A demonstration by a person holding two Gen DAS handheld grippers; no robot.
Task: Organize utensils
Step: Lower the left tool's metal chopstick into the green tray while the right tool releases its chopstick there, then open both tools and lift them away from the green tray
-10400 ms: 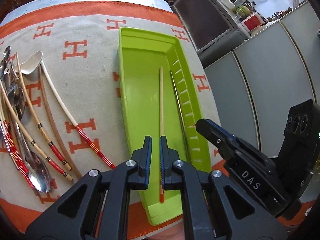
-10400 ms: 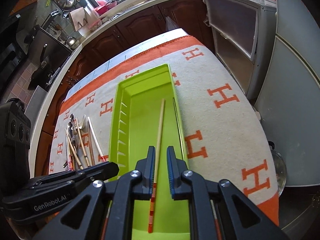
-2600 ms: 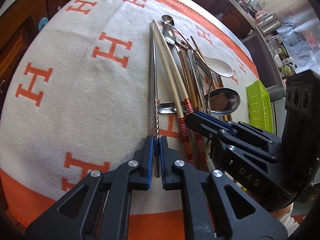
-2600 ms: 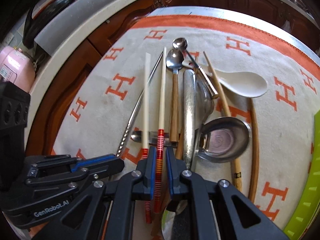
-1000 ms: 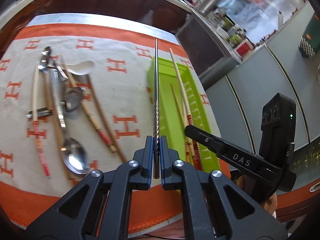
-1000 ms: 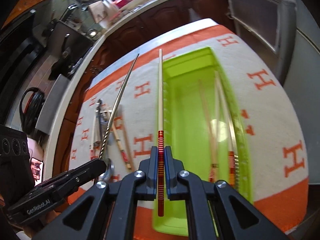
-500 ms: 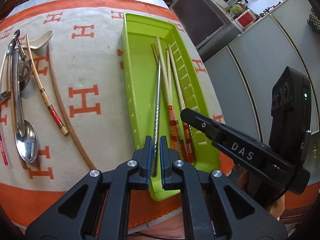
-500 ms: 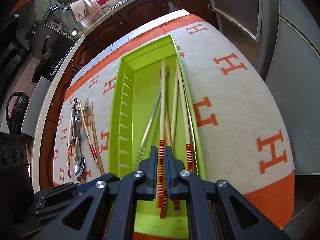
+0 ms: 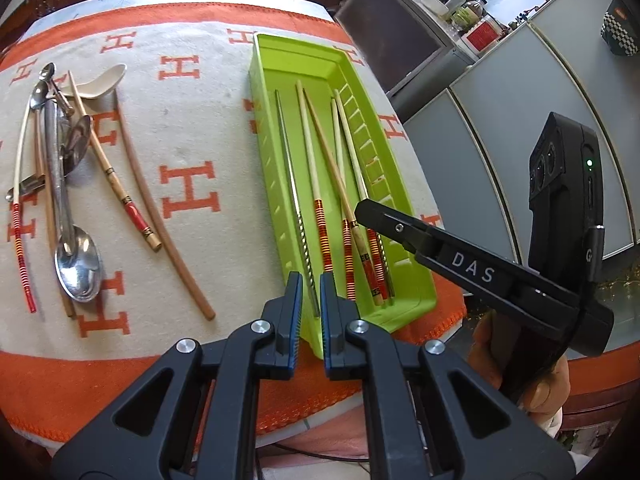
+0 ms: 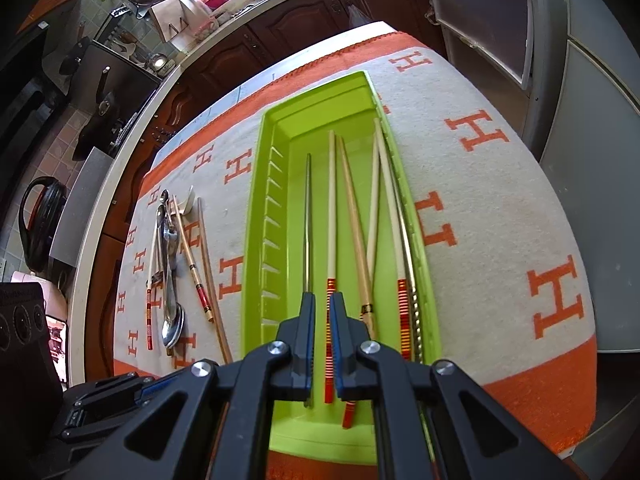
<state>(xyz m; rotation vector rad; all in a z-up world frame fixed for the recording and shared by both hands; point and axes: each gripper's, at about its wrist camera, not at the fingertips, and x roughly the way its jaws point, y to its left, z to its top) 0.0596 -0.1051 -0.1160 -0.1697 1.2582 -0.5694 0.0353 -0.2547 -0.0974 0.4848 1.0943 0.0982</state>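
A lime green tray (image 9: 416, 288) (image 10: 256, 240) lies on the orange-and-cream cloth with several chopsticks in it. My left gripper (image 9: 310, 308) is slightly open over the tray's near end; the metal chopstick (image 9: 292, 196) (image 10: 307, 216) lies loose in the tray between its fingers. My right gripper (image 10: 322, 340) is slightly open above the white chopstick with red bands (image 10: 330, 216) (image 9: 310, 160), which rests in the tray. Spoons and more chopsticks (image 9: 76, 184) (image 10: 172, 264) lie on the cloth to the left.
A white ceramic spoon (image 9: 100, 82) lies at the top of the loose pile. The table's near edge is just under both grippers. Grey cabinets (image 9: 500, 128) stand to the right, dark wooden cabinets (image 10: 280, 28) beyond the table.
Both grippers carried their chopsticks from the pile to the tray. In the last half second both opened a little and the metal and red-banded chopsticks now lie in the tray.
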